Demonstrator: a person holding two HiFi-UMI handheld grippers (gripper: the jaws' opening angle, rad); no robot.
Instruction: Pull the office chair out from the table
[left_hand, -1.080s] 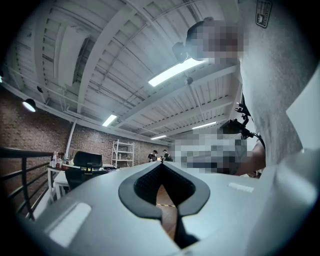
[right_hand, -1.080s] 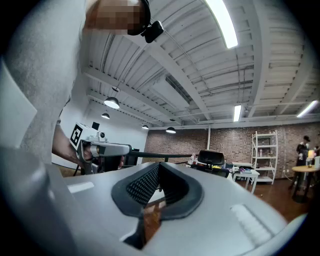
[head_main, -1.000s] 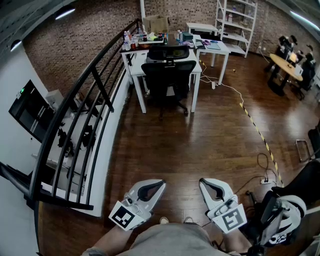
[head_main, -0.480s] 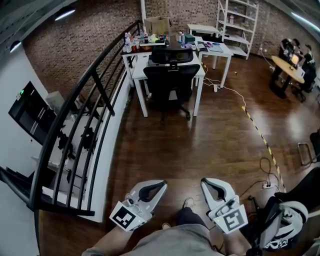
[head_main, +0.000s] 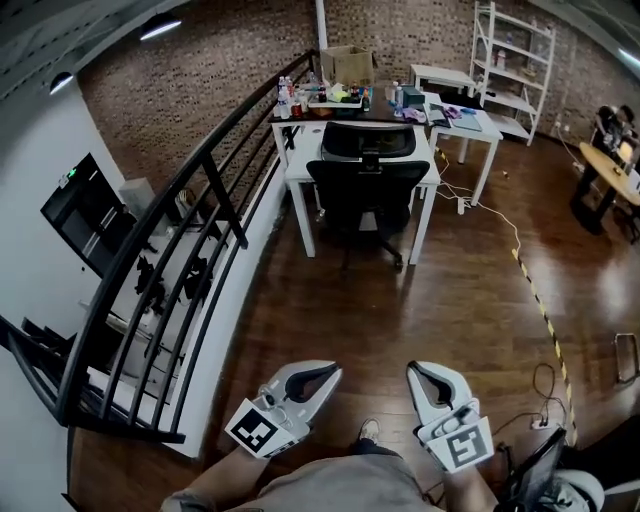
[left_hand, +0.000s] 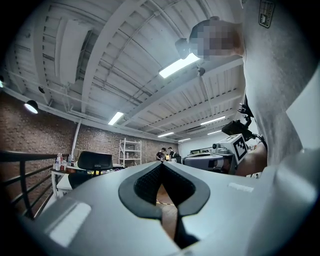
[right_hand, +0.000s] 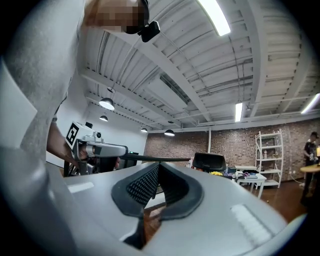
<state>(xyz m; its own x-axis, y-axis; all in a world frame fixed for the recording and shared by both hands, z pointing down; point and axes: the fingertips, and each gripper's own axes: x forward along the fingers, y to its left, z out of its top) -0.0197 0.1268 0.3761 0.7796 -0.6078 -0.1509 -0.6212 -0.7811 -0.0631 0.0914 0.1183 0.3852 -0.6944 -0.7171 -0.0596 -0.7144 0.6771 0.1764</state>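
Left gripper (head_main: 328, 372): jaws pressed together with nothing between them, held low in front of the person and pointing out across the room.
Right gripper (head_main: 415, 368): the same, jaws closed on themselves and empty, level with the left one and a little apart from it.
Office chair (head_main: 368, 185): black, tucked in at the table, backrest turned toward the person (the headrest shows just above it).
Table (head_main: 303, 168): white, at the far end of the room by the brick wall; bottles (head_main: 285, 95) and a cardboard box (head_main: 347, 62) are on the desk behind it.
Wooden floor (head_main: 400, 300): a broad dark stretch lies between both grippers and the chair; neither touches it.
Railing (head_main: 200, 220): black, running along the left side up to the table.
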